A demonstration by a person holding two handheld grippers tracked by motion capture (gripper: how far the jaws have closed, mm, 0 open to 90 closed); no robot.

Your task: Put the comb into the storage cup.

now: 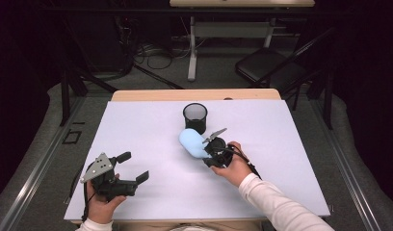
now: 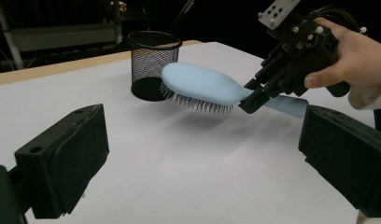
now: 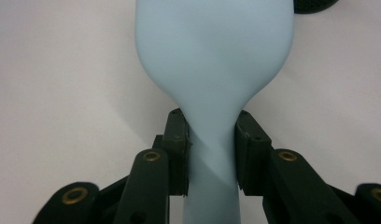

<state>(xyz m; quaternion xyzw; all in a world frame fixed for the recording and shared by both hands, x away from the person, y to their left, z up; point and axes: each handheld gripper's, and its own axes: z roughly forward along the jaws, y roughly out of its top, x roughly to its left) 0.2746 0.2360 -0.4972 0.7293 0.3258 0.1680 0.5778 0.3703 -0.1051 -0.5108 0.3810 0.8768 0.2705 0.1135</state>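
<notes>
Hairbrush [image 2: 205,86], pale blue, hangs clear of the table [image 1: 151,134] with its bristles facing down, carried by the right tool [image 2: 255,95], whose jaws pinch the narrow neck where the head tapers into the handle; the right gripper view shows both pads pressed flat against that neck [image 3: 212,154]. The brush head points toward the black mesh cup [image 1: 195,117], which stands upright near the far edge of the white sheet, and the tip of the head sits just beside the cup's rim in the left gripper view. The step in hand looks like standing the brush in that cup. To do it well, the wrist probably needs to tip the brush toward upright before lowering, so one end enters the opening cleanly instead of catching the rim; the cup looks light, so a sideways nudge could topple it. The left tool [image 1: 132,167] rests low at the near left, jaws spread and empty, well apart from the brush, free to steady the cup if needed
</notes>
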